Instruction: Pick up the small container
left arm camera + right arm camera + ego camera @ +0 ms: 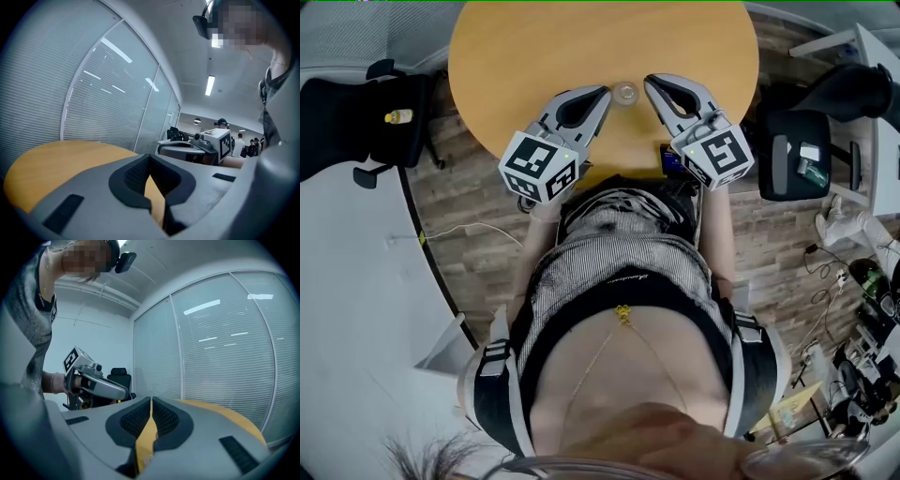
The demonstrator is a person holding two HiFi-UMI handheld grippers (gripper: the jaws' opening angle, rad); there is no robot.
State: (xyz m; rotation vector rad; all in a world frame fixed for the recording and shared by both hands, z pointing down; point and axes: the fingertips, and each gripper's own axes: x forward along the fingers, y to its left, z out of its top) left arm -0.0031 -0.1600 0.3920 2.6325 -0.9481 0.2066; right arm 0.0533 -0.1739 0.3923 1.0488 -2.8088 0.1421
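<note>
The person stands at the near edge of a round, orange-yellow wooden tabletop and holds both grippers out over it, angled in toward each other. The small, clear, round container sits upright on the tabletop between the two tips, just beside each of them; I cannot tell whether either tip touches it.

The left gripper has its grey jaws closed tip to tip. In its own view the ribbed black pads meet at the front, and only a wedge of bare tabletop shows behind them, so it holds nothing. The right gripper is likewise fully closed, its pads pressed together at the tip with nothing between them.

Each gripper's marker cube sits near the person's waist. To the left of the tabletop stands a black office chair with a little yellow bottle on it, and another black chair stands to the right, both on a wood-plank floor. Beyond the tabletop, a glass partition with closed blinds runs along the room.
</note>
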